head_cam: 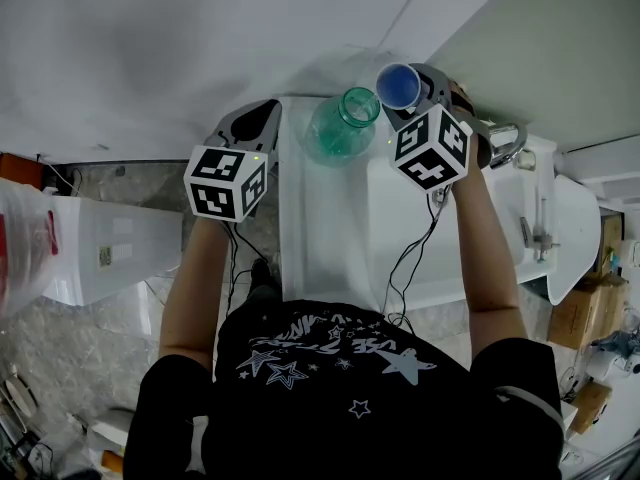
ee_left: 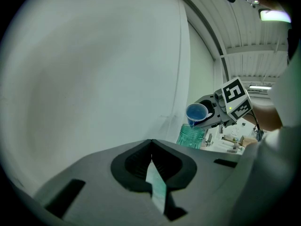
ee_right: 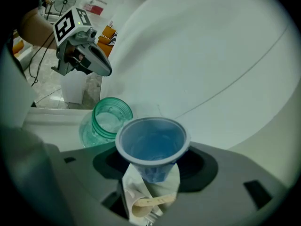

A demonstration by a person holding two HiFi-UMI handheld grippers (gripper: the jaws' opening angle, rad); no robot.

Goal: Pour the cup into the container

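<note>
Left gripper is shut on nothing, off to the side. Green jar is stood on the counter. Blue cup is clamped in the right gripper and tipped over the jar's narrow mouth. Liquid could easily get spilled outside if it's tilted too quickly.

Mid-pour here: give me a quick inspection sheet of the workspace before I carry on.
Surface: white counter, no spill seen.
Job's things: blue cup tilted over the mouth of the green glass jar; blue liquid seems to trickle in.
Clutter: small items beyond the jar, too small to tell.
Grippers: right tongs shut on the cup; left tongs shut, empty, apart from the jar.
Cables: black cables hang from the right tongs over the counter.
Surroundings: white wall; cardboard boxes at the right.
</note>
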